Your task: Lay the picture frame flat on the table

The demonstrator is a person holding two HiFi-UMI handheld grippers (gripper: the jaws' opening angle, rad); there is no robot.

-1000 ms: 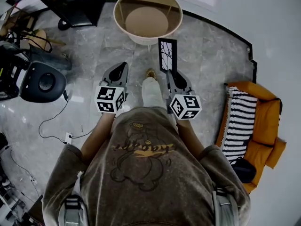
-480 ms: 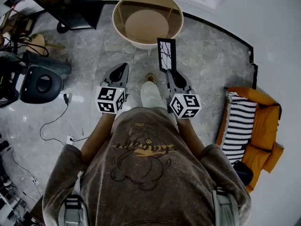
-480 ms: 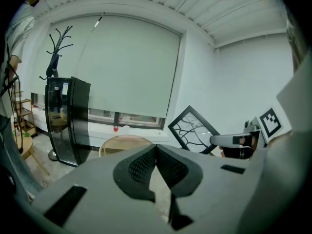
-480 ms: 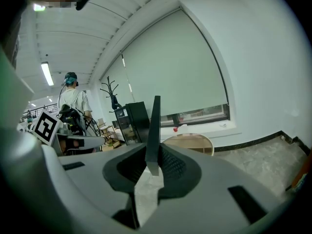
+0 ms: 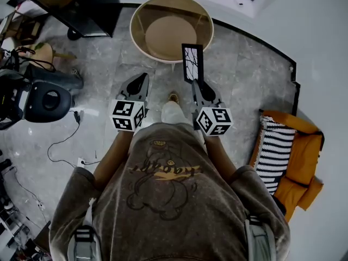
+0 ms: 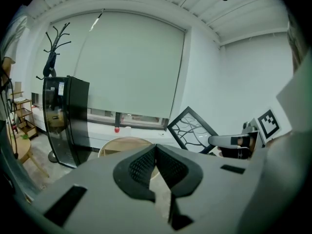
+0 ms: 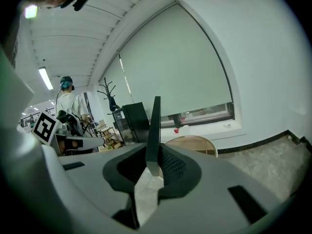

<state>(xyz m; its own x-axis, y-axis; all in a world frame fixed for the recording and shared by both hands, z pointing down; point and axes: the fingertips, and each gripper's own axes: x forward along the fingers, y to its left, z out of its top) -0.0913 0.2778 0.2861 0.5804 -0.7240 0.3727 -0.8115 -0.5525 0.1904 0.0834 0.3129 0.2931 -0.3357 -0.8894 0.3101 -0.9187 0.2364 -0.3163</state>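
Picture frame [image 5: 193,63] upright, edge clamped in right tongs [image 5: 197,84] — left tongs [image 5: 141,77] closed, empty, alongside

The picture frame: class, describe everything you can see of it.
The picture frame is a thin black rectangle around a white picture of bare dark branches. It stands upright, clamped at its bottom edge by the right tool, which grips both faces. It hangs above the grey floor, near the round table, touching nothing else.

Picture frame [image 5: 193,63] nearer round table [image 5: 133,31]
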